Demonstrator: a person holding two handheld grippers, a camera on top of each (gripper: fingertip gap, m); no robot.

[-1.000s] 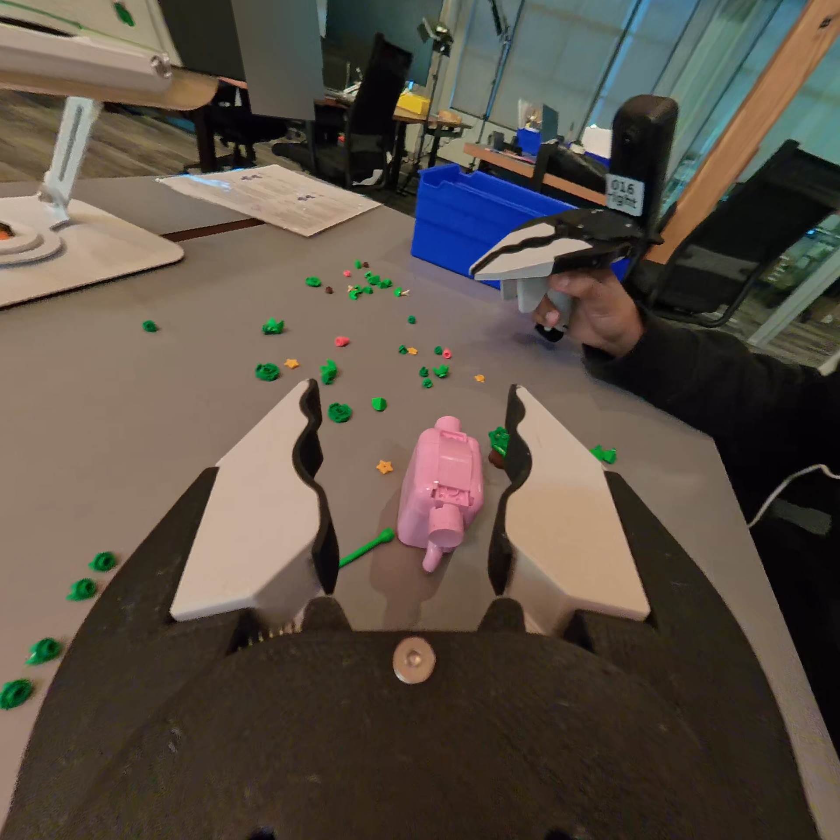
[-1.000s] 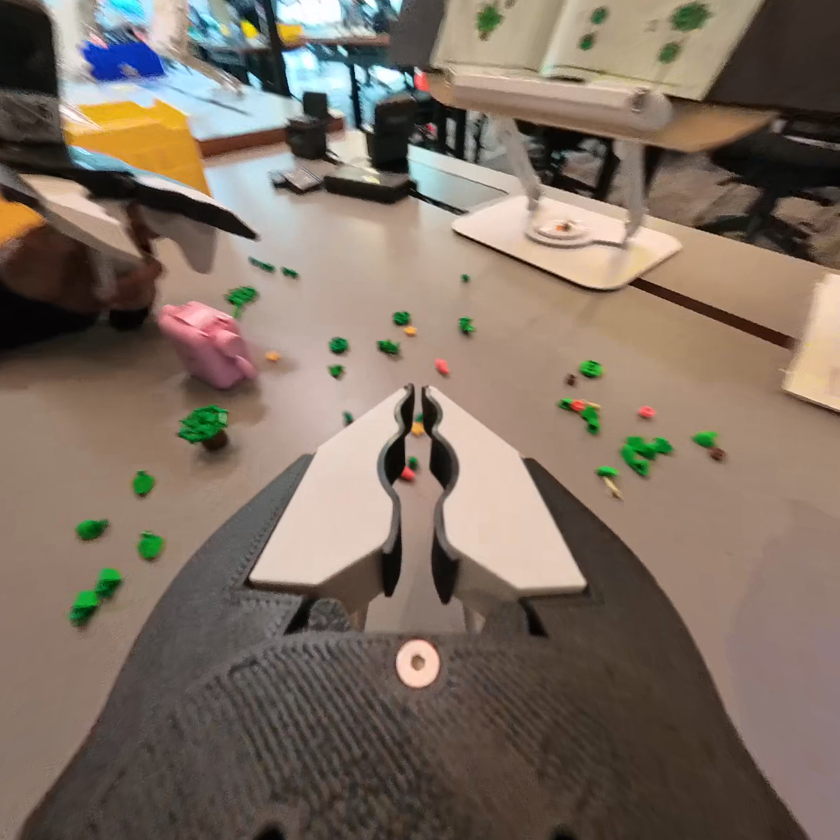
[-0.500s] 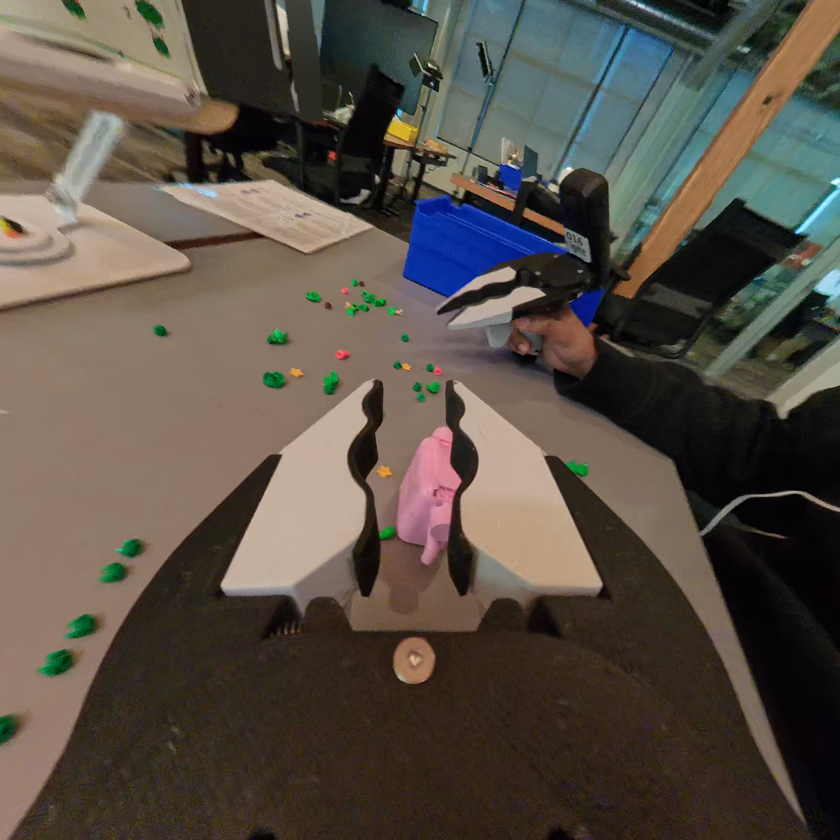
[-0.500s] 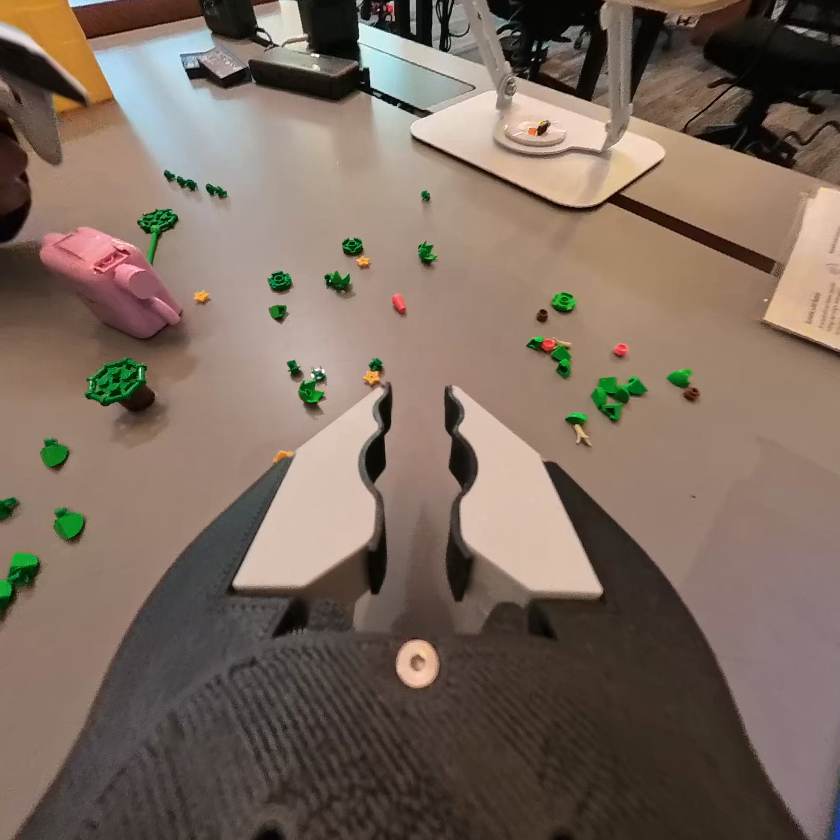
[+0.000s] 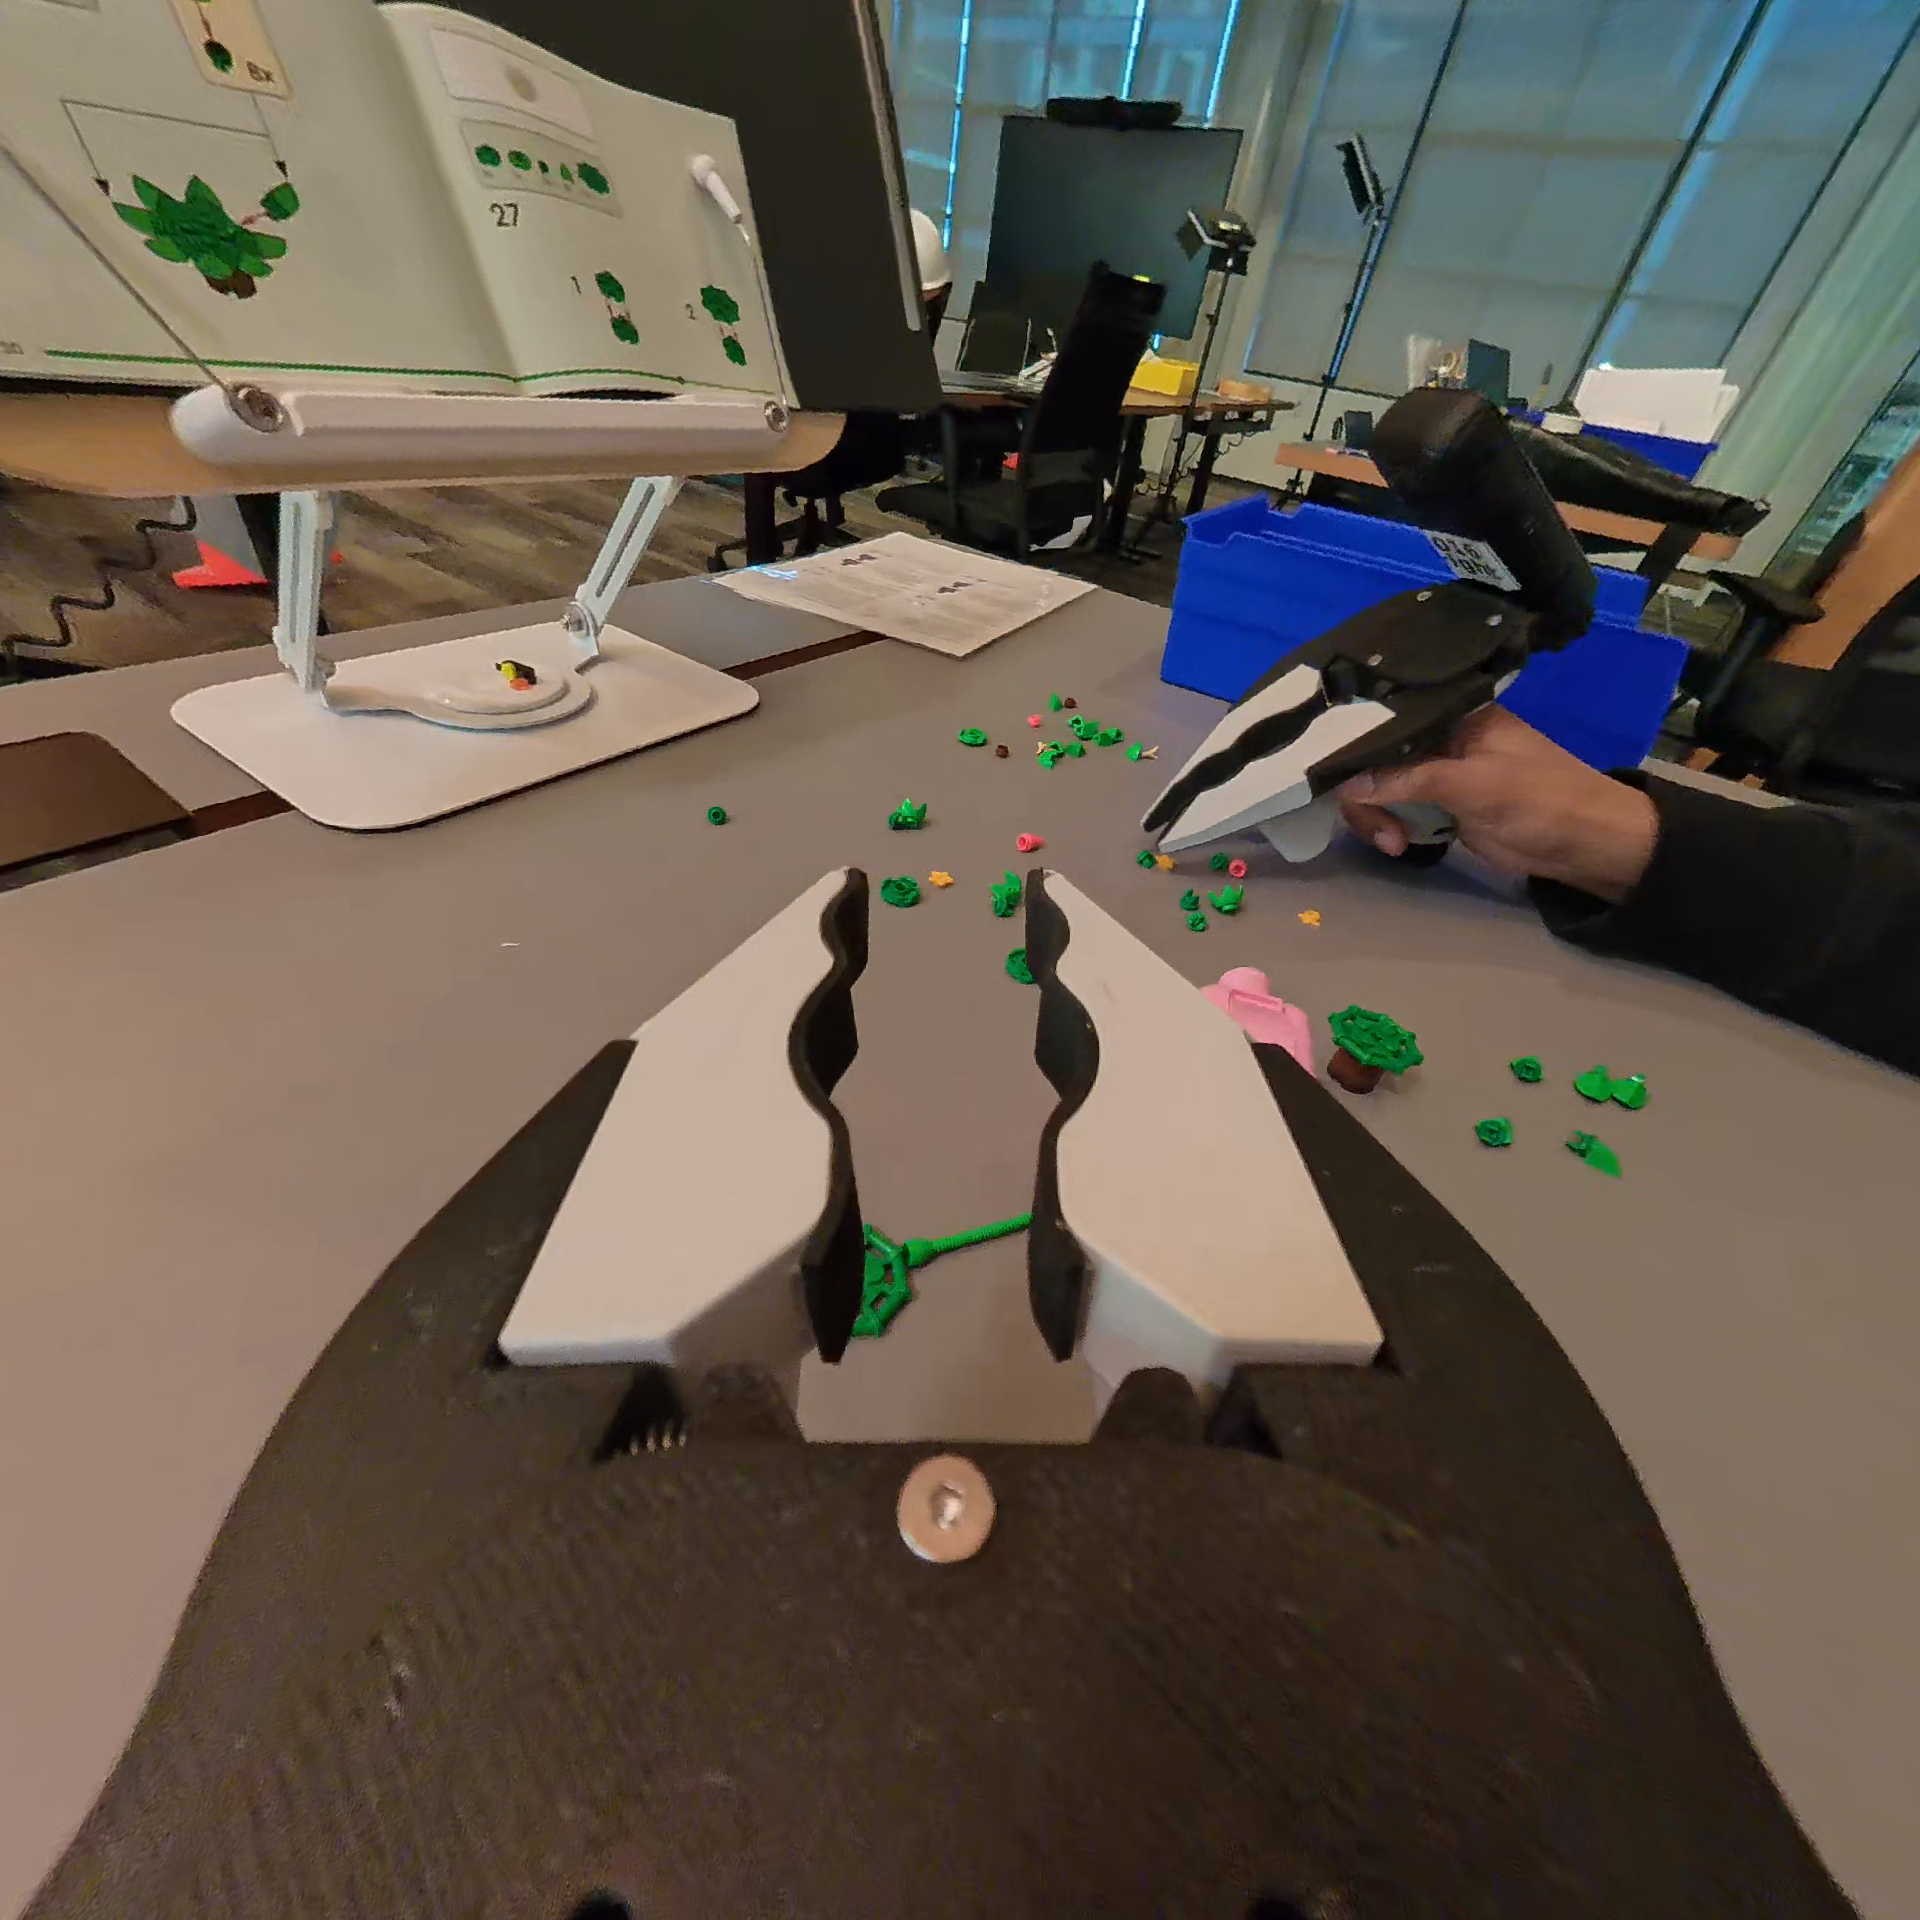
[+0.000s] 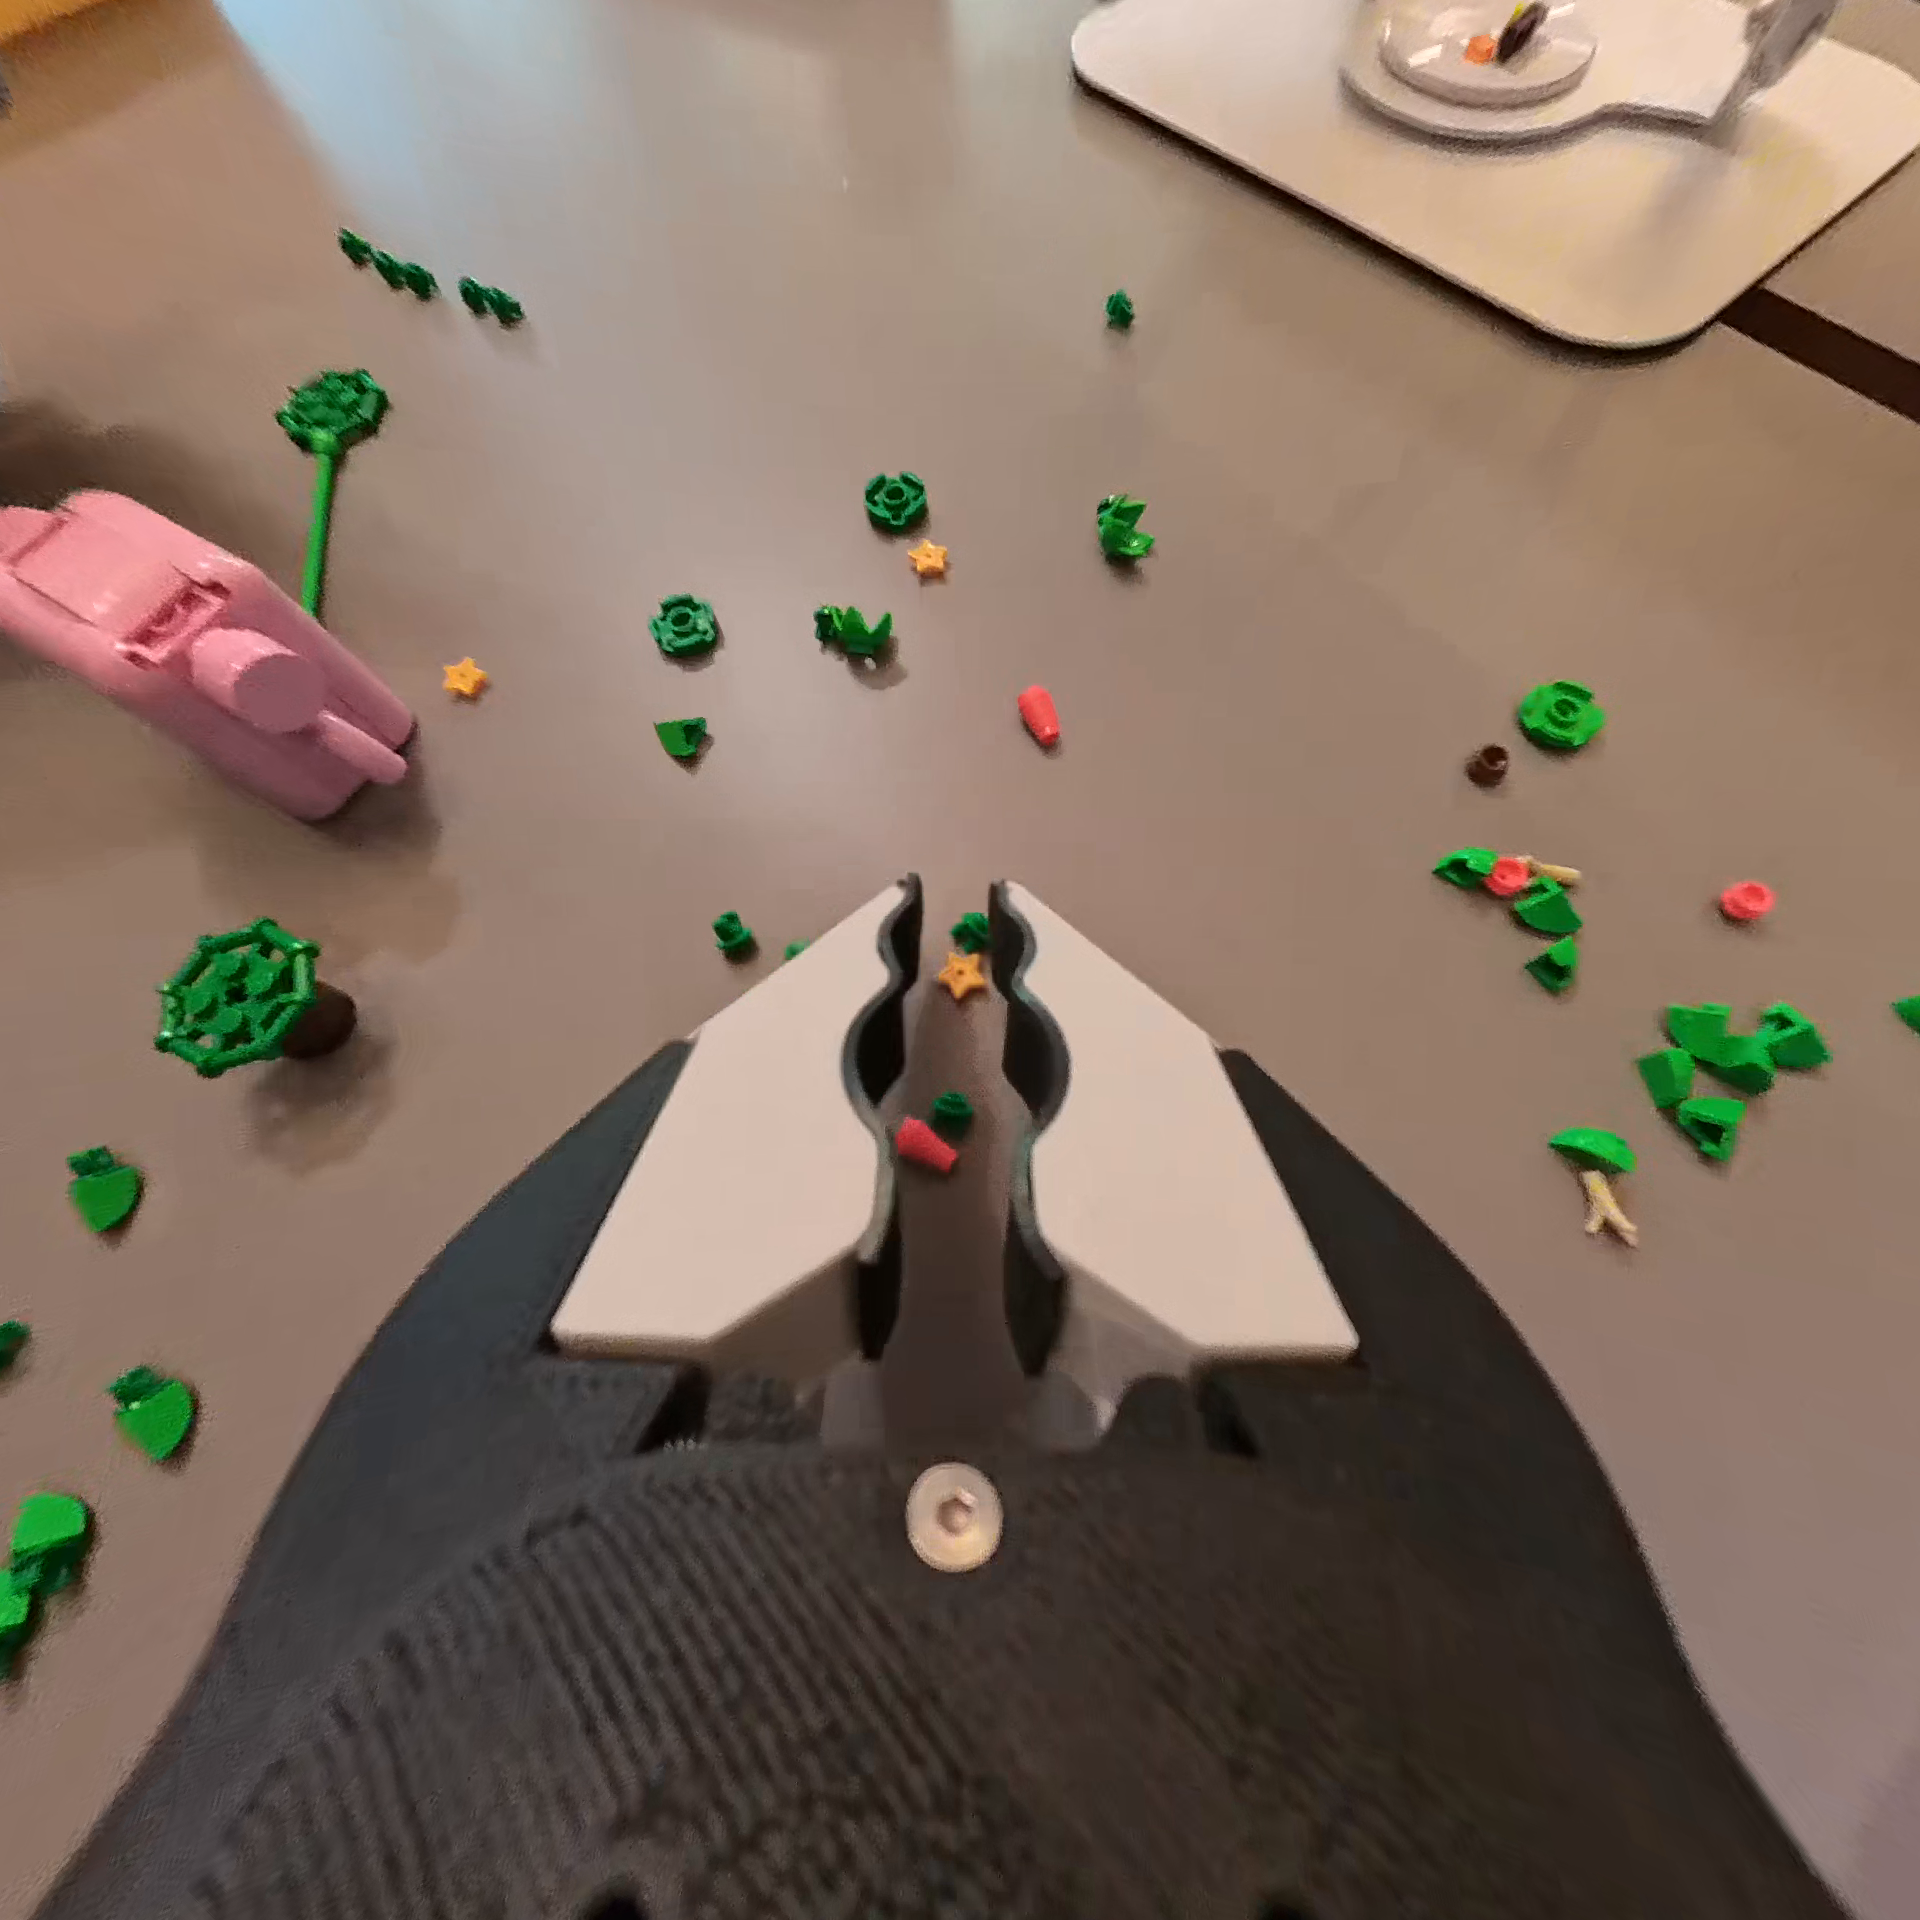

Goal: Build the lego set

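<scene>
Two grippers are in play here, and the right gripper (image 6: 954, 904) looks like the one doing the step: it's low over the grey table (image 6: 1299, 540), jaws parted just a sliver with nothing held. A little orange star (image 6: 962, 975) sits on the table right between its tips, and a red cone piece (image 6: 925, 1143) and a tiny green stud (image 6: 951, 1110) lie further back in the gap. My guess is it's going for the star, so I'd line up the tips on that alone and squeeze gently, otherwise it'll skid off or the neighbours get dragged in.

The left gripper (image 5: 945, 883) is part open and empty, hovering above the green stem with a flower head (image 5: 914, 1262). The pink watering can (image 6: 197, 649) lies on its side, with the little green tree (image 6: 244, 997) nearby. The booklet (image 5: 416, 197) on the stand is worth a check first.
</scene>
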